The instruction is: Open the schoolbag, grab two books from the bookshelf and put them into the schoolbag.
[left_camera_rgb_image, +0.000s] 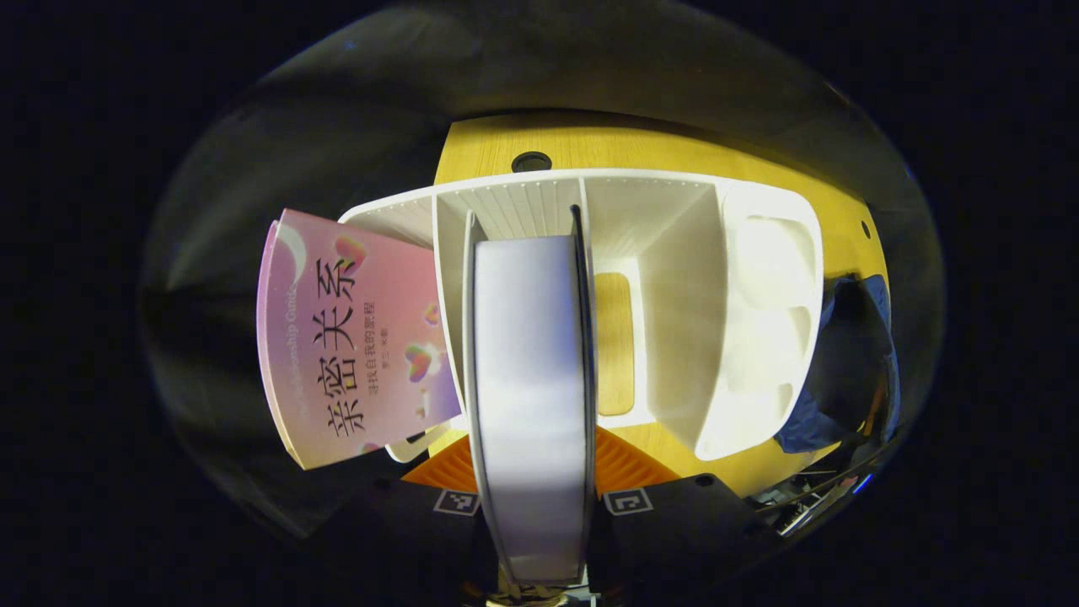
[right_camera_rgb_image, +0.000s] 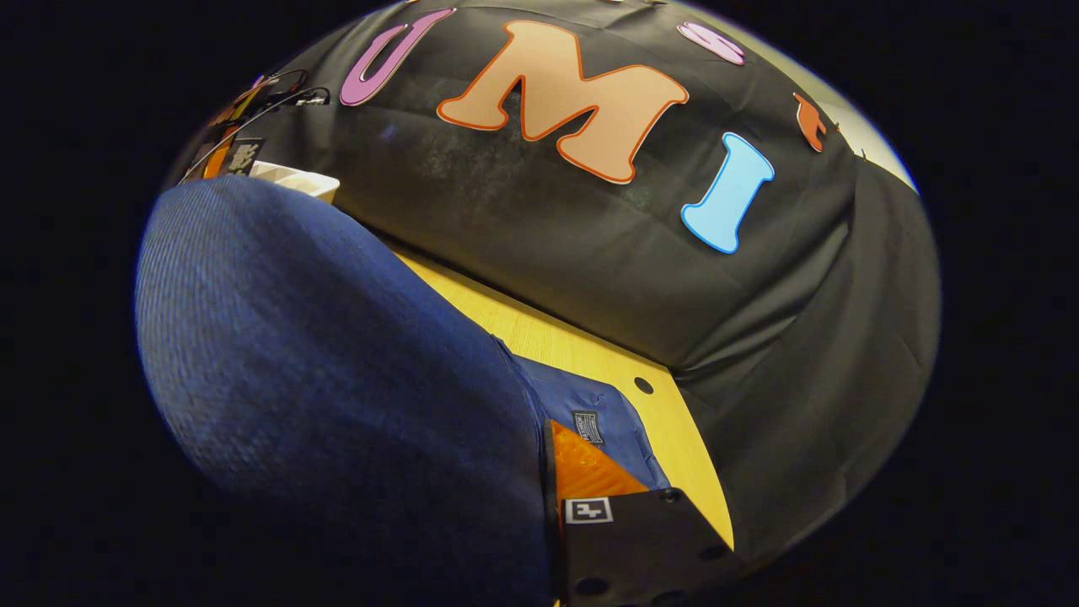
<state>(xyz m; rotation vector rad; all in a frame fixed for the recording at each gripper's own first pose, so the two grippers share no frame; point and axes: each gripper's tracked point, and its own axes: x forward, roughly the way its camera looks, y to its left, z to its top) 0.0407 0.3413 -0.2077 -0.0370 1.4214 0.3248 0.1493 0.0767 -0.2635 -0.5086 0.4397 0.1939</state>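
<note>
Between my left gripper's (left_camera_rgb_image: 533,485) fingers stands a thick book (left_camera_rgb_image: 529,379), page edge toward me, clamped from both sides inside the white bookshelf (left_camera_rgb_image: 674,278). Beside it a pink book (left_camera_rgb_image: 354,337) leans outward. Against my right gripper (right_camera_rgb_image: 552,506) presses the blue schoolbag (right_camera_rgb_image: 337,379); I cannot tell its opening.

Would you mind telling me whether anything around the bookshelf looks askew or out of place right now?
Yes: the pink book leans tilted against the white bookshelf, at its outer side, not upright in a compartment. The left gripper has a pale book between its fingers at the shelf. Nothing looks spilled or damaged.
</note>
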